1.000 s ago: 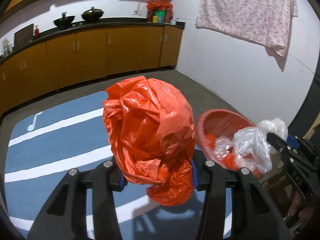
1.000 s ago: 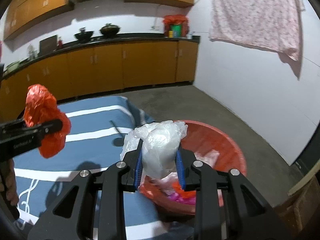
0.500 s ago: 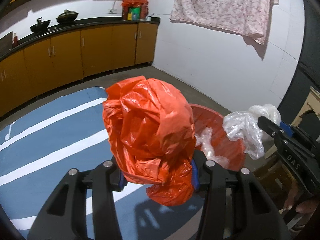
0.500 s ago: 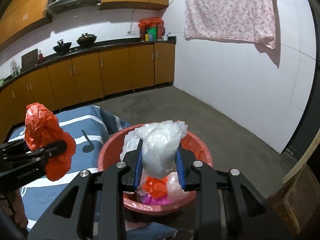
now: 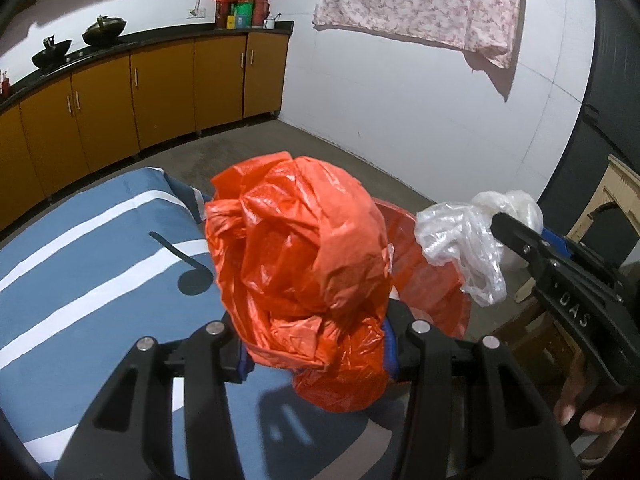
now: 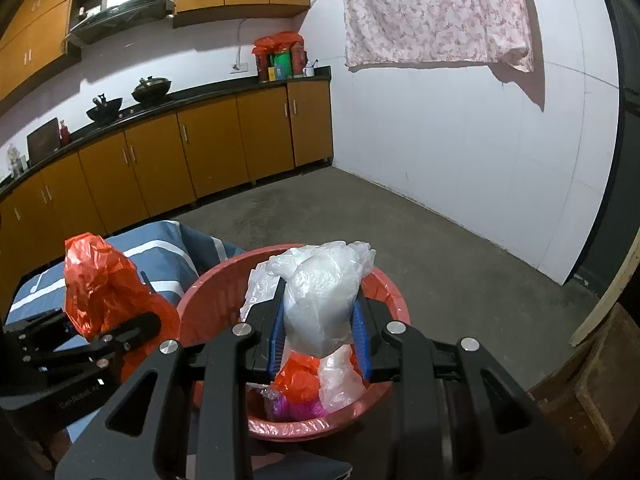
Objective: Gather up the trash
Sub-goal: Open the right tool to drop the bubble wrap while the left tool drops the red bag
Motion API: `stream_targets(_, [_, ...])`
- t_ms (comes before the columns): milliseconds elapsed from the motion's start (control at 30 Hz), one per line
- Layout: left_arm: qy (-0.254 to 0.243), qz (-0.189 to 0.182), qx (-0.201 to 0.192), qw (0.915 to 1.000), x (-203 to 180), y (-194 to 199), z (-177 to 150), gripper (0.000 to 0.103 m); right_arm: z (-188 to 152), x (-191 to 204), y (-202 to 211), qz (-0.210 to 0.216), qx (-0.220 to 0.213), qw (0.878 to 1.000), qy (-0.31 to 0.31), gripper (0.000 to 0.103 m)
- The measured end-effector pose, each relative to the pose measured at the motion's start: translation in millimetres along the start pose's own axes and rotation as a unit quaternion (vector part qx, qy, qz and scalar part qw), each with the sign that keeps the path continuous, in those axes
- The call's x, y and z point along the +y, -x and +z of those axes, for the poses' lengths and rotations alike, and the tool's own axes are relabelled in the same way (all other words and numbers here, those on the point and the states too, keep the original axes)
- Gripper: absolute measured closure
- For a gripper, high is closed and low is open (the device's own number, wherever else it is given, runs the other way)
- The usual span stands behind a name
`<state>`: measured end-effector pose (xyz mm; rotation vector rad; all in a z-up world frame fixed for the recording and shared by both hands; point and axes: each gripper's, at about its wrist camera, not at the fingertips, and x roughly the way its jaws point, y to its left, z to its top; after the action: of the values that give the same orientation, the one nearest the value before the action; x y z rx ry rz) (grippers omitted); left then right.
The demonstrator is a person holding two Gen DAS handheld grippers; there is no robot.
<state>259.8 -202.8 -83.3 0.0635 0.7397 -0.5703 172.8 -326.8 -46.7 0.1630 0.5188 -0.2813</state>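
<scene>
Basin (image 6: 224, 292) nearer; white bag (image 6: 320, 300) between tongs (image 6: 318, 332)

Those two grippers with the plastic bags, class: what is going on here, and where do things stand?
A person is collecting trash with two handheld grippers. The left gripper is shut on a crumpled orange plastic bag, beside the red basin. The right gripper is shut on a clear plastic bag above the basin, which already holds orange, clear and pink scraps. Neither bag has been dropped in yet.
</scene>
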Motion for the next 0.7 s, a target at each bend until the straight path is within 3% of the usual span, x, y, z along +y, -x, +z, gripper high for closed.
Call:
stream_targets(567, [-0.011, -0.017, 0.021, 0.9996, -7.6, -44.8, 14.3, 0.055, 3.7, -14.6, -21.7, -0.006, 0.002, 0.999, -0.035, 0.074])
stream_targets(700, [-0.014, -0.017, 0.027, 0.9994, -7.8, -55.4, 14.2, 0.050, 8.0, -19.4, -27.0, -0.001, 0.001, 0.999, -0.053, 0.073])
